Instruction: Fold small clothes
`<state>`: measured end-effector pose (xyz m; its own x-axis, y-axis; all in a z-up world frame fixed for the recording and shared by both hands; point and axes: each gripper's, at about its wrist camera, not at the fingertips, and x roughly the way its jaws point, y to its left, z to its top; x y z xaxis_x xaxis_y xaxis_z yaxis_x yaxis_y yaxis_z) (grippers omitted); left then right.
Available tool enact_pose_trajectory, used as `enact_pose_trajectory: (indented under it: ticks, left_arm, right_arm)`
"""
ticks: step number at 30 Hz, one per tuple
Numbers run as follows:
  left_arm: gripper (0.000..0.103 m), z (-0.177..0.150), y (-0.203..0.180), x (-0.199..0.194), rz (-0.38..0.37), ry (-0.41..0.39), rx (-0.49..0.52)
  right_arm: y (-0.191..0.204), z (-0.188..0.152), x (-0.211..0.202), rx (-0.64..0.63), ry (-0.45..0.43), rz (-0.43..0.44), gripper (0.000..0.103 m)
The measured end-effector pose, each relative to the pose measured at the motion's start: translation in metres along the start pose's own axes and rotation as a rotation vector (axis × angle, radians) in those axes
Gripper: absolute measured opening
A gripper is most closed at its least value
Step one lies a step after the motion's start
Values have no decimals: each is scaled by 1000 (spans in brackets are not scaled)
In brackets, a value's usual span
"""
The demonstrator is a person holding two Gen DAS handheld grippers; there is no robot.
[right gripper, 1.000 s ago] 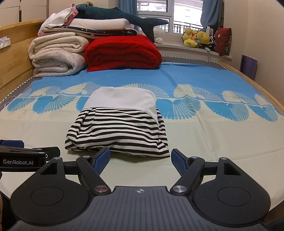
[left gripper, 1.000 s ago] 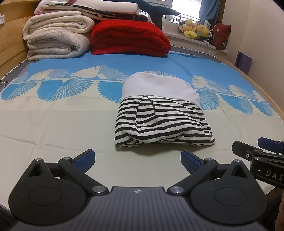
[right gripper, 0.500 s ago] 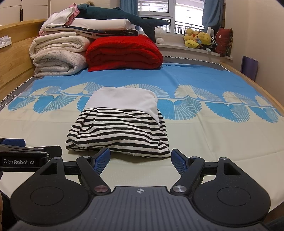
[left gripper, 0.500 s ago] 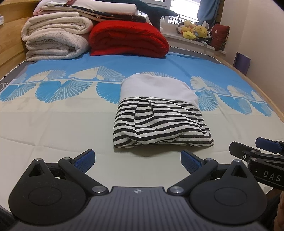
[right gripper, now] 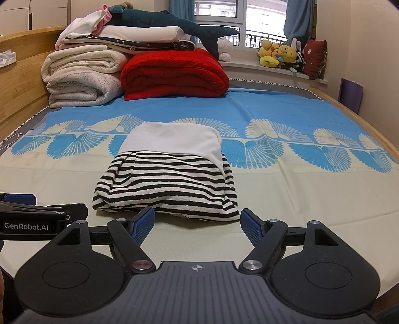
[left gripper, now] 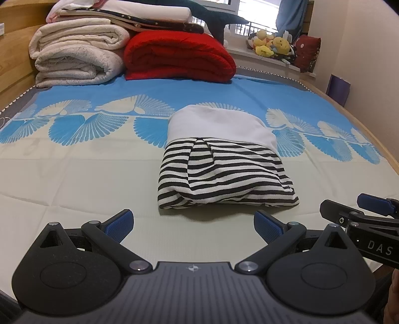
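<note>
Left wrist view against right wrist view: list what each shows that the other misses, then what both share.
Only the left wrist view shows the right gripper, entering at the right edge. Only the right wrist view shows the left gripper, the white plush and the plush shark's head. Both show the folded striped garment lying free, open jaws, the red blanket and the bedsheet.

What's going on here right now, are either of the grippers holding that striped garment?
No. The striped garment lies folded on the bed sheet, white part toward the far side. The left gripper and right gripper both sit open just short of its near edge, holding nothing. Folded blankets and a red quilt are stacked at the far end.
</note>
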<state>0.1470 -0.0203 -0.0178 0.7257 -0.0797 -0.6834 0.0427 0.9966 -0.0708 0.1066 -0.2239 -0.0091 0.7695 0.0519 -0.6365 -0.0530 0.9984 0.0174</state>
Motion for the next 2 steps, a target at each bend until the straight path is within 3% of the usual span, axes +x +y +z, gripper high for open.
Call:
enact_pose_trajectory:
  ticks: [2]
  left_arm:
    - [102, 1, 0, 0, 0, 2, -3]
  right_arm:
    - [0, 0, 0, 0, 0, 0, 77]
